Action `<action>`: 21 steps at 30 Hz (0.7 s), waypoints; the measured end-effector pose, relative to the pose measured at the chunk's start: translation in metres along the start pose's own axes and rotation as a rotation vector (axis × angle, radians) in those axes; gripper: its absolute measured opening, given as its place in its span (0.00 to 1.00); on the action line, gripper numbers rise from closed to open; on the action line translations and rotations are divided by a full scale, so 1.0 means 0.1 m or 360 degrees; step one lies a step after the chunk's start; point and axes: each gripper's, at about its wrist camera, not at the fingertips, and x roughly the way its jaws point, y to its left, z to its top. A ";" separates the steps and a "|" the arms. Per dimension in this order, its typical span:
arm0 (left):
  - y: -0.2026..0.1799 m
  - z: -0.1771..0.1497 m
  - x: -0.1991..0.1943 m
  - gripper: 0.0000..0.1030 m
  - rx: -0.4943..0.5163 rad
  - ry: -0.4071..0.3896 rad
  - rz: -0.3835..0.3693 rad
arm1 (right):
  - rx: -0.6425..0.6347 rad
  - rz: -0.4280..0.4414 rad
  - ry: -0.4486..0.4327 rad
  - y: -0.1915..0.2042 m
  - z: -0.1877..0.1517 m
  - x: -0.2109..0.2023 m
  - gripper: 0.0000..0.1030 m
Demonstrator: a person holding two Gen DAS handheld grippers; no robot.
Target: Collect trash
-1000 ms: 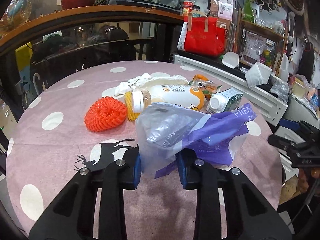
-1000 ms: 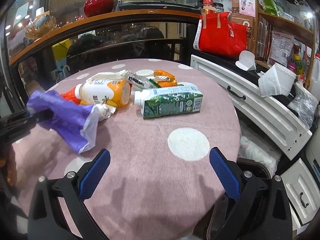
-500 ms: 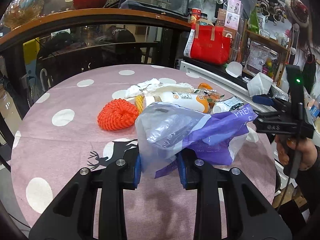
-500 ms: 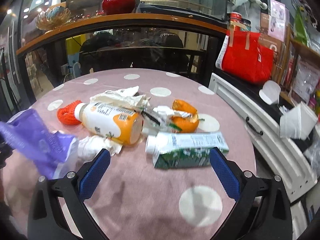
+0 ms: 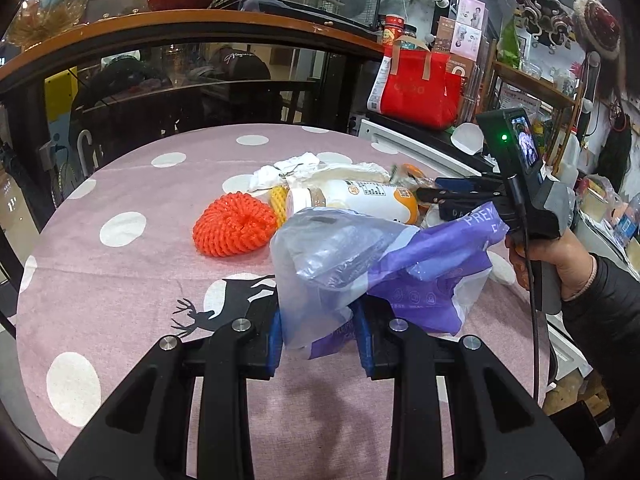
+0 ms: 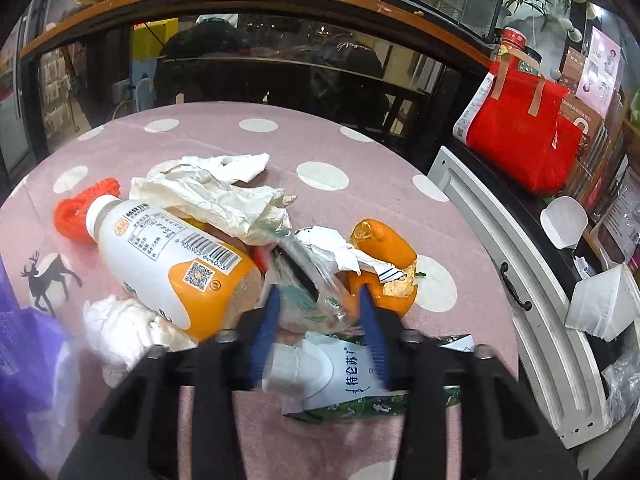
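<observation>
Trash (image 6: pixel 280 248) lying heaped mid-table on the pink spotted tablecloth (image 5: pixel 120 280), within reach of both tools.

Left gripper (image 5: pixel 320 336): fingers pinching the neck of the purple-and-clear plastic bag (image 5: pixel 380 264), holding it off the cloth just short of the heap. Mouth of the bag sagging, not standing open.

Right gripper (image 6: pixel 316 312): fingers drawn in around the clear plastic wrapper (image 6: pixel 308 292) at the front of the heap. Blurred there — not possible to tell whether pinching firmly or only closing in.

Risks, judged from present lie:
- Wrapper thin and slick, likely slipping out if gripped by an edge only.
- Wrapper tangled among the torn white paper (image 6: pixel 344 252) and orange peel (image 6: pixel 380 256) — lifting possibly dragging these along and scattering them.
- Yoghurt bottle (image 6: pixel 172 260) lying on its side, touching the wrapper's left; any nudge likely setting it rolling.
- Collapsed bag mouth probably causing a missed drop.

Surroundings:
- Green-and-white carton (image 6: pixel 360 376) lying directly under the right fingers, crowding any lower approach.
- Crumpled tissues (image 6: pixel 200 188) behind the bottle, a further wad (image 6: pixel 120 324) at its near end.
- Orange foam net (image 5: pixel 234 230) lying left of the heap, apart from the wrapper.
- Red carrier bag (image 6: pixel 520 136) standing on the counter beyond, off the table.
</observation>
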 end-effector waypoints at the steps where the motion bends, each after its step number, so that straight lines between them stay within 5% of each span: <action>1: 0.00 0.00 0.00 0.29 0.0000 0.0000 0.0001 | 0.0007 0.0008 -0.0019 0.00 0.00 -0.02 0.20; 5: -0.04 -0.01 0.00 0.29 0.0019 0.0002 0.0001 | 0.0050 0.0042 -0.0112 -0.04 0.01 -0.19 0.12; 21: -0.52 0.07 -0.05 0.29 0.0117 -0.0019 -0.0133 | 0.0401 0.0245 -0.0280 -0.45 -0.42 -1.15 0.11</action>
